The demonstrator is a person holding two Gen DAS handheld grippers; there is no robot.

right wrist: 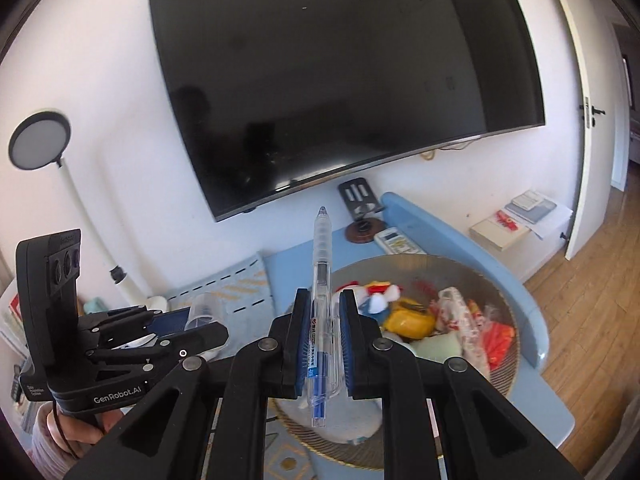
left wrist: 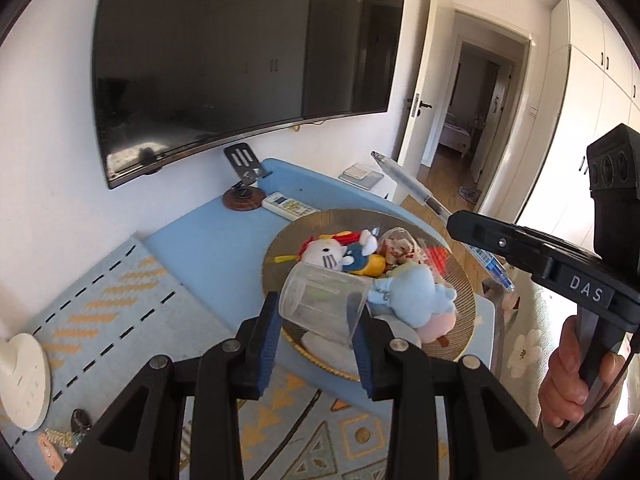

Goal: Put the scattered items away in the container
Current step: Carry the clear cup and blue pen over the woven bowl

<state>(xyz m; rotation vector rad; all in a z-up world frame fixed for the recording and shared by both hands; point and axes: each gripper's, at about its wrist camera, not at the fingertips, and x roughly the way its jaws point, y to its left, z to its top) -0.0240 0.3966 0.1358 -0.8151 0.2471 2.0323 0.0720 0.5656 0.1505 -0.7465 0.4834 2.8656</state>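
Left gripper (left wrist: pixel 316 322): jaws partly open, closed onto a clear plastic cup (left wrist: pixel 322 304) that lies on its side between the blue pads, its mouth toward the camera. It hangs over the near edge of the bowl.
Right gripper (right wrist: pixel 325 338): jaws narrowed on a clear pen (right wrist: pixel 320 312) with a blue lower end. The pen stands roughly upright, tip pointing up toward the television (right wrist: pixel 340 80); whether both pads press it is hard to tell, since a thin gap seems to show on the right side.
Bowl (left wrist: pixel 276 248): wide, shallow, ribbed, gold-coloured, resting on a blue table (left wrist: pixel 212 244). The pen is held above its near rim.
In the bowl: a white cat plush (left wrist: pixel 324 256), a pale blue plush (left wrist: pixel 412 290), a yellow toy (right wrist: pixel 412 316), and red and white wrapped pieces at the right side.
Table back edge: a remote control (left wrist: pixel 288 205) beside a phone stand (left wrist: pixel 244 184) with a round wooden base, both near the wall.
Hands: one hand (left wrist: pixel 572 380) grips the right tool's handle; the other hand (right wrist: pixel 76 432) grips the left tool's.
Floor: patterned rug (left wrist: pixel 100 300) left of the table.
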